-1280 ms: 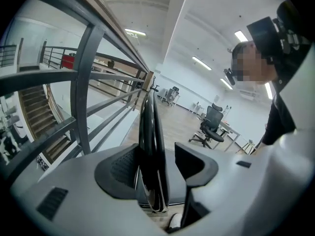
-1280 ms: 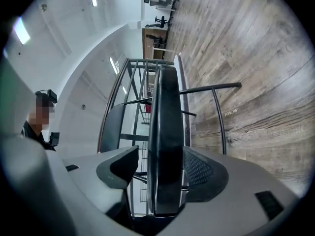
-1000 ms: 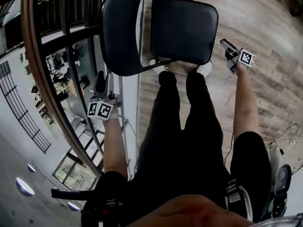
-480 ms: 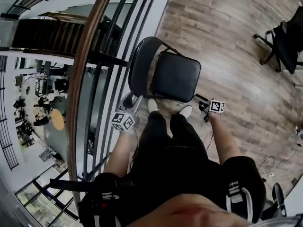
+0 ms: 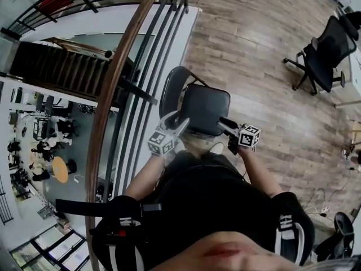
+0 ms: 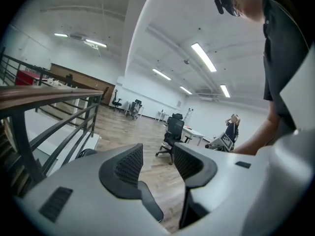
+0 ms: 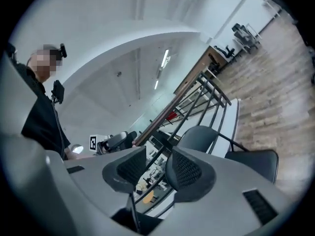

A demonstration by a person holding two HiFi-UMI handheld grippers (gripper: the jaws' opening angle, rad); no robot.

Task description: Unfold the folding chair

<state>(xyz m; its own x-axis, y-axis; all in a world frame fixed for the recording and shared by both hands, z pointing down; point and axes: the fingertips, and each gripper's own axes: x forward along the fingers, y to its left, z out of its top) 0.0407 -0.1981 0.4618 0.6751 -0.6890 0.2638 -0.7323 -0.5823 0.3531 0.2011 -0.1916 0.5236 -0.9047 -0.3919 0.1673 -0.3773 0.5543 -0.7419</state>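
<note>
**Both claws empty by the opened chair**

Head view: the folding chair (image 5: 206, 107) stands unfolded at 12 o'clock, seat flat, just beside the railing (image 5: 121, 66) at 10. My left claw (image 5: 176, 122) and right claw (image 5: 224, 123) show against the seat's near corners.

Left gripper view: my jaws stand apart, nothing between them, having just closed a little. An office chair (image 6: 173, 132) is far off at 12.

Right gripper view: jaws apart, empty, just narrowed. The folding chair is at 3.
</note>
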